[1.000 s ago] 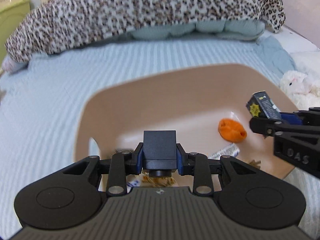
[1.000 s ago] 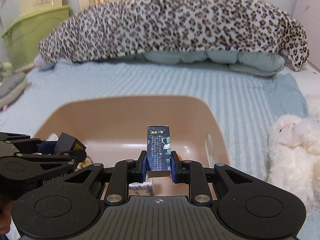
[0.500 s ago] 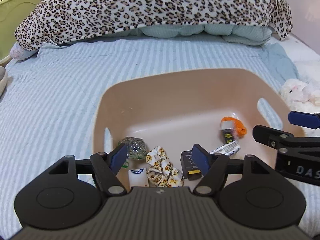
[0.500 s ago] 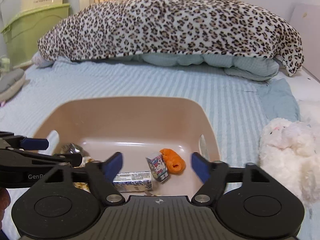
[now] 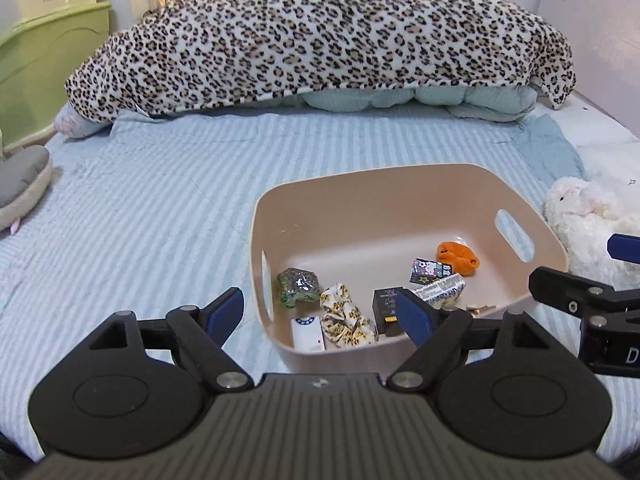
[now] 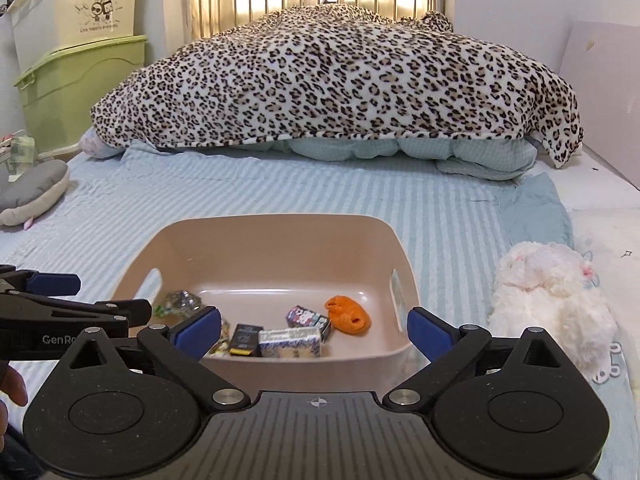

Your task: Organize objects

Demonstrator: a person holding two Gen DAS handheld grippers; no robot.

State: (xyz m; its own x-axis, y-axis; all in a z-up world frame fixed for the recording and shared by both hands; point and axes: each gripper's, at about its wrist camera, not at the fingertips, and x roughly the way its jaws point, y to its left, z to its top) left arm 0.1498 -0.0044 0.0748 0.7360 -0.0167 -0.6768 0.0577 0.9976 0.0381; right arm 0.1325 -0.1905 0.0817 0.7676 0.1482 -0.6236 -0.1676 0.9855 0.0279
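Bin (image 5: 400, 184): one, beige, with side handle slots, resting on the striped bedcover (image 5: 140, 220).
Contents, counted in the left wrist view: one black box (image 5: 385, 307), one cartoon-print box (image 5: 431, 272), one blue-and-white packet (image 5: 440, 290), one orange cloth item (image 5: 458, 258), one leopard-print scrunchie (image 5: 346, 318), one small white container (image 5: 307, 332), one green crinkled wrapper (image 5: 298, 285); something pale and small at the near right corner, too hidden to identify.
Total identified inside: seven.
Left gripper (image 5: 318, 310): jaws spread wide, nothing between them, hovering at the bin's near left edge.
Right gripper (image 6: 314, 330): jaws spread wide, empty, just short of the near rim.
Loose small items on the bedcover: none visible in either view.
Other things outside the bin: one white plush toy (image 6: 552, 296) beside its right wall, one grey plush (image 6: 32, 192) far left; whether these belong to the task cannot be told.
Progress, judged: collection apparently complete or nearly so.
Remaining, judged: possibly the plush toys, otherwise nothing evident.
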